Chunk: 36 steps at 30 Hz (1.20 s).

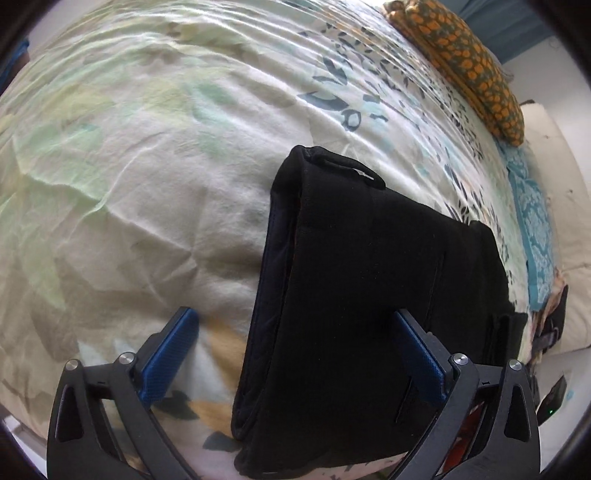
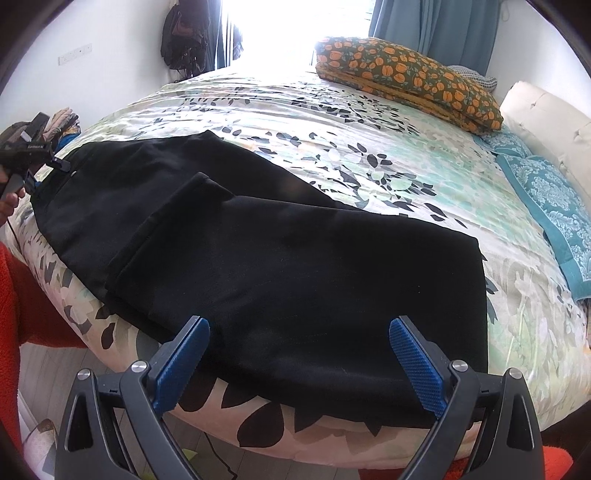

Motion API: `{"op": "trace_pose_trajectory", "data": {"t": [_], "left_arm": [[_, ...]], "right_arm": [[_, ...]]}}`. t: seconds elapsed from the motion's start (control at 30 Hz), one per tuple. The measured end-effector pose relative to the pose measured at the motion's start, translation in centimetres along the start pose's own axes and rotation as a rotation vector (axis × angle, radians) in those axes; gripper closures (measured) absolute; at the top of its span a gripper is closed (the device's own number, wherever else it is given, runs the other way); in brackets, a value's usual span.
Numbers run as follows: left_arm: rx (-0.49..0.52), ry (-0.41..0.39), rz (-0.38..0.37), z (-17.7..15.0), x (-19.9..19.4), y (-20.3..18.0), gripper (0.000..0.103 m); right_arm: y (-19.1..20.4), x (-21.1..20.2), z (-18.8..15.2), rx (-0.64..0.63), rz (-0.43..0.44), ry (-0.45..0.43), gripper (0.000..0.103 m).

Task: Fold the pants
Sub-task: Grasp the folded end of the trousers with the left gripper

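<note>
Black pants (image 2: 280, 254) lie folded over on the floral bedspread (image 2: 369, 155), near the bed's front edge. In the left wrist view the waistband end (image 1: 369, 266) with a belt loop lies flat in front of me. My left gripper (image 1: 295, 354) is open and empty, its blue pads (image 1: 166, 358) astride the pants' near edge. My right gripper (image 2: 299, 365) is open and empty, just above the folded leg end. The left gripper also shows in the right wrist view (image 2: 33, 158), at the far left by the waistband.
An orange-flowered folded blanket (image 2: 406, 77) and a teal patterned pillow (image 2: 554, 206) lie at the head of the bed. A white headboard (image 2: 546, 114) stands at right. Bags (image 2: 184, 33) hang on the far wall. Grey floor (image 2: 48, 376) lies below the bed's edge.
</note>
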<state>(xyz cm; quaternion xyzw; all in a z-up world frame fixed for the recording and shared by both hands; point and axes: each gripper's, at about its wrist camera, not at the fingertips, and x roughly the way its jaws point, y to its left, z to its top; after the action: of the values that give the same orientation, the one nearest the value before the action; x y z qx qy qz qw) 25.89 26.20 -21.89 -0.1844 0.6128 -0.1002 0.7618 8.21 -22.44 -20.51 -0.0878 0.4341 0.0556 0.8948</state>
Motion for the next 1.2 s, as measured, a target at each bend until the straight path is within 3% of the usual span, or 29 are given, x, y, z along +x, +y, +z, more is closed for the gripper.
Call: {"op": "trace_pose_trajectory", "data": {"t": [0.37, 0.5, 0.57, 0.6, 0.63, 0.73, 0.87, 1.0, 1.1, 1.2], "left_arm": [[0.016, 0.035, -0.030, 0.7, 0.6, 0.4, 0.000], [0.007, 0.104, -0.006, 1.6, 0.9, 0.1, 0.000], [0.017, 0.110, 0.007, 1.6, 0.5, -0.6, 0.011], [0.042, 0.106, -0.030, 1.4, 0.1, -1.1, 0.042], [0.048, 0.119, -0.093, 1.2, -0.2, -1.5, 0.062], [0.065, 0.083, -0.079, 0.8, -1.6, -2.2, 0.077], [-0.039, 0.010, -0.171, -0.1, -4.6, -2.6, 0.083], [-0.119, -0.042, -0.334, -1.9, -7.5, -4.6, 0.085], [-0.115, -0.035, -0.483, -3.7, -8.9, -7.8, 0.086], [-0.052, -0.019, -0.539, -5.5, -8.8, -13.2, 0.086]], "right_arm": [[-0.6, 0.3, 0.3, 0.026, 0.008, 0.004, 0.006], [-0.8, 0.5, 0.7, 0.053, 0.023, 0.004, 0.006], [-0.8, 0.5, 0.7, 0.057, 0.024, 0.004, 0.006], [-0.8, 0.5, 0.8, 0.058, 0.024, 0.003, 0.006], [-0.8, 0.5, 0.8, 0.059, 0.025, 0.000, 0.006], [-0.8, 0.3, 0.9, 0.060, 0.026, -0.008, 0.006], [-1.2, -0.1, 1.0, 0.076, 0.026, -0.024, 0.006], [-2.4, -0.8, 1.2, 0.138, 0.036, -0.051, 0.006], [-3.9, -1.0, 1.4, 0.204, 0.043, -0.062, 0.006], [-5.8, -1.3, 1.3, 0.291, 0.053, -0.076, 0.006]]}}
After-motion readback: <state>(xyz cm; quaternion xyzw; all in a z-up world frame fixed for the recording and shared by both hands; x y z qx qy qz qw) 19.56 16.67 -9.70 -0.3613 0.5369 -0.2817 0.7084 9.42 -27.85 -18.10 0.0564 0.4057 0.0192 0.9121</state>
